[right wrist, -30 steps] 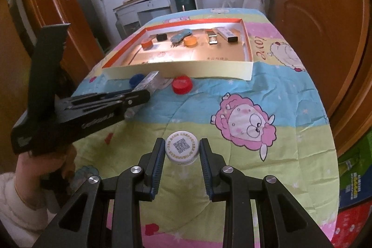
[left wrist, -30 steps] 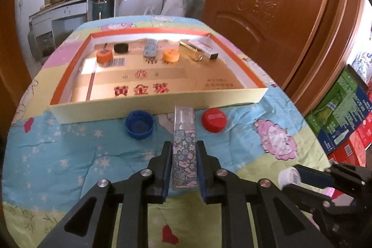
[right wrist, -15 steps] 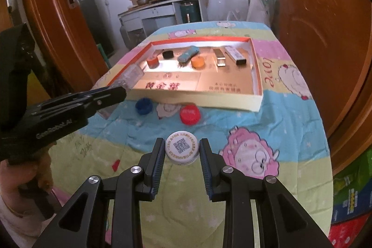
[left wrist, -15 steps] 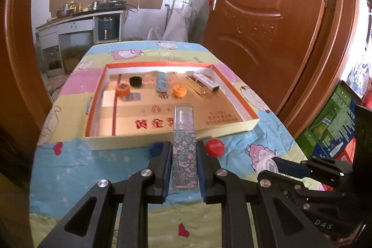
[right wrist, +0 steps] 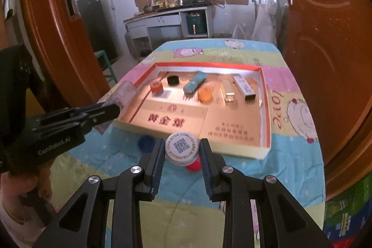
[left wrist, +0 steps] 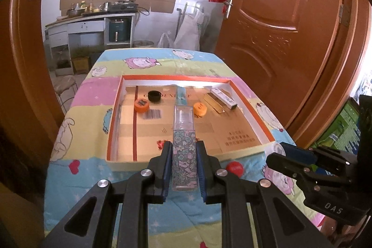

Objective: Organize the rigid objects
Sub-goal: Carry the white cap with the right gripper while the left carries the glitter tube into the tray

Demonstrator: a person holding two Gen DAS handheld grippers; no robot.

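My left gripper (left wrist: pixel 183 155) is shut on a tall floral-patterned bottle with a clear cap (left wrist: pixel 183 143) and holds it in the air near the front of the orange-rimmed cardboard tray (left wrist: pixel 262 124). My right gripper (right wrist: pixel 181 150) is shut on a white cap with a QR code (right wrist: pixel 181 149), held above the tray's front wall (right wrist: pixel 232 151). The tray holds two orange caps (left wrist: pixel 141 106), a black cap (left wrist: pixel 154 95), a blue lighter-like piece (right wrist: pixel 194 83) and two slim boxes (right wrist: pixel 244 87). A blue cap (right wrist: pixel 146 143) and a red cap (left wrist: pixel 234 167) lie on the tablecloth in front of the tray.
The table has a pastel sheep-print cloth (left wrist: pixel 76 178). Brown wooden doors (left wrist: pixel 279 27) stand on both sides. A kitchen counter (left wrist: pixel 93 22) is at the back. Green boxes (left wrist: pixel 344 131) sit on the floor to the right.
Both grippers have risen and moved forward toward the tray, each still holding its object. The bottle now hangs over the tray's front part and the white cap near its front wall.
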